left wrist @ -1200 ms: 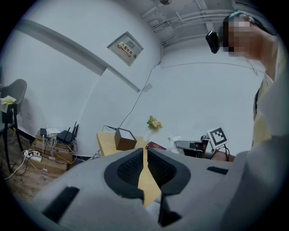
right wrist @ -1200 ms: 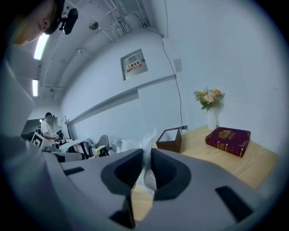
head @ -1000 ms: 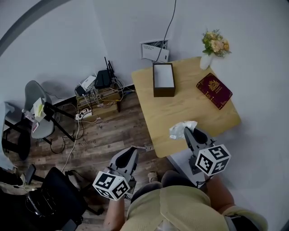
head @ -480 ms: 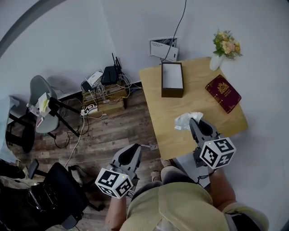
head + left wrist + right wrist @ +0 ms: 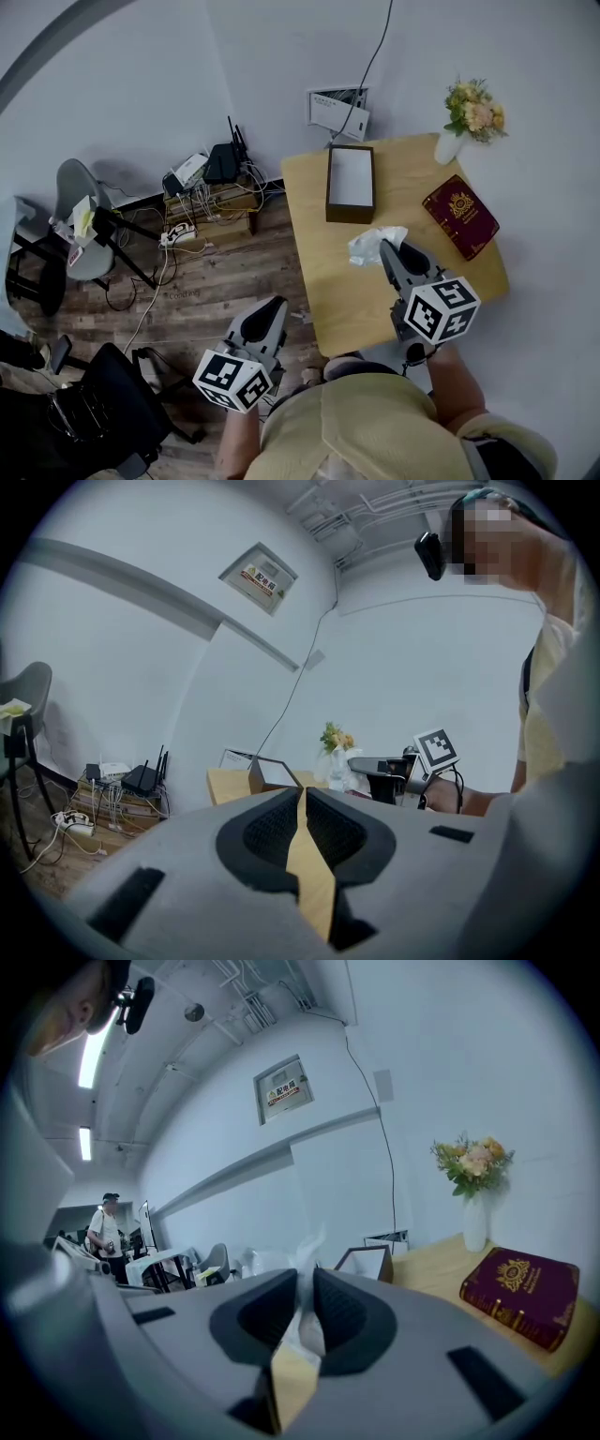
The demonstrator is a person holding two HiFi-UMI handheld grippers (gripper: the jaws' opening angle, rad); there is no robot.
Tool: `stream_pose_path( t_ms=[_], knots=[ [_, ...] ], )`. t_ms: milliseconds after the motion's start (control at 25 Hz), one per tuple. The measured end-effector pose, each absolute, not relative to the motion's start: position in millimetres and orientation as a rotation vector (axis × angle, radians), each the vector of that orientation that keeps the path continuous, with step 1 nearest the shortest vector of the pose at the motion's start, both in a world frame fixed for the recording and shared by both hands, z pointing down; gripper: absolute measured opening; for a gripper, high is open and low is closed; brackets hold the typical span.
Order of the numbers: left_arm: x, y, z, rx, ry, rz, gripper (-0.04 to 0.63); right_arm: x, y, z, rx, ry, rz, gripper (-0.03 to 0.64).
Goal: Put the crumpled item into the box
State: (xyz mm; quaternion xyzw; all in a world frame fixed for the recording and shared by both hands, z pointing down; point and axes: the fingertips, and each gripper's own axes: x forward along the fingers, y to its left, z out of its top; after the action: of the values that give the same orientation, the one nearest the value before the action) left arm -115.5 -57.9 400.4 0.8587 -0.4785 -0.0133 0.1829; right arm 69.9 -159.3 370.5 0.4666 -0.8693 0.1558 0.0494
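Over the desk (image 5: 323, 272) in the head view, the right gripper (image 5: 386, 249) holds the crumpled tissue (image 5: 367, 247) just short of the open box (image 5: 350, 176). The left gripper (image 5: 272, 309) hangs beside the desk edge.

Left gripper view: fingers (image 5: 267, 832) together, nothing between them.

Right gripper view: fingers clamped on the crumpled tissue.
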Motion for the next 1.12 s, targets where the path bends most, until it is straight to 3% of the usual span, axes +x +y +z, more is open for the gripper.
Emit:
stream_pose_path(
  t_ms=[1120],
  knots=[
    [-119,-147,405,2.307,-1.497,-0.008,0.046,60,-282,393,1.293,-2.669,0.497,0.064]
  ],
)
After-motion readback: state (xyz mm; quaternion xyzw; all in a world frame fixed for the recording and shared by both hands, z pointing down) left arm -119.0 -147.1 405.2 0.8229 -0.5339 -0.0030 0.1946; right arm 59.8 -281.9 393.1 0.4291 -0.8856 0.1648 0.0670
